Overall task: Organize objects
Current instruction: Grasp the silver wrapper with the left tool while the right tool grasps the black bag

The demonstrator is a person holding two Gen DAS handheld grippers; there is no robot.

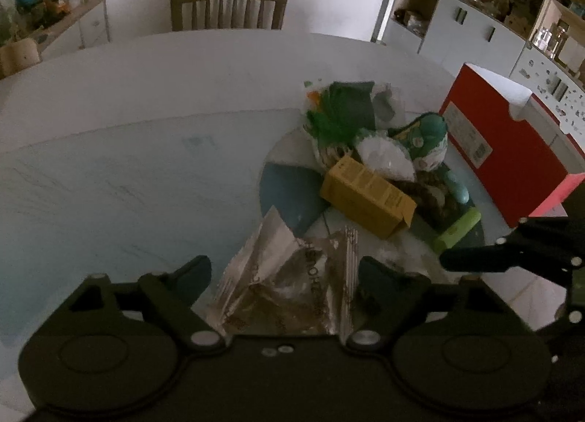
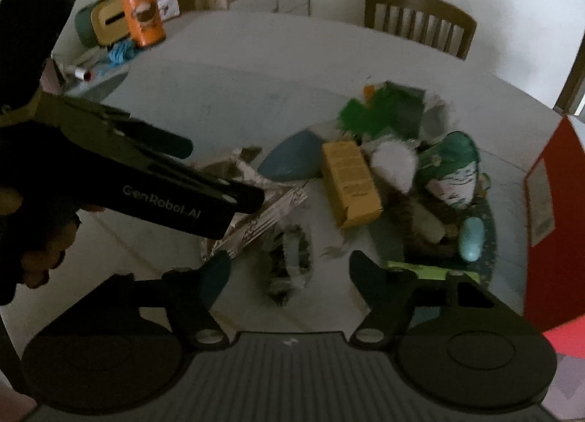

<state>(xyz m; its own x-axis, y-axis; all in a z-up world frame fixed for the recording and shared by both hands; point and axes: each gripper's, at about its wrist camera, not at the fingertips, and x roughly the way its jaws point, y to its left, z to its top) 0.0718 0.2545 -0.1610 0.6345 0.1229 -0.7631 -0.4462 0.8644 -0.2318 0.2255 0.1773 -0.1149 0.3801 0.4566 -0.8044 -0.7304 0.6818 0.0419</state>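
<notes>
A crumpled silver foil bag [image 1: 285, 275] lies at the near edge of a pile on the round table [image 1: 146, 129]. My left gripper [image 1: 285, 272] is open, its fingers either side of the bag. Behind lie a yellow carton [image 1: 365, 195], a white pouch [image 1: 384, 158], green packets [image 1: 343, 107], a green-capped doll [image 1: 424, 136], a teal egg [image 1: 459, 188] and a lime tube [image 1: 457, 232]. My right gripper [image 2: 289, 268] is open above a torn wrapper [image 2: 292, 257], beside the foil bag [image 2: 252, 210]. The yellow carton [image 2: 351, 184] lies beyond it.
A red box [image 1: 512, 151] stands open at the right of the pile. A wooden chair [image 1: 228, 8] stands at the table's far side. An orange canister [image 2: 142, 8] and a tissue box [image 2: 106, 19] stand at the far left. Shelves [image 1: 512, 1] line the right wall.
</notes>
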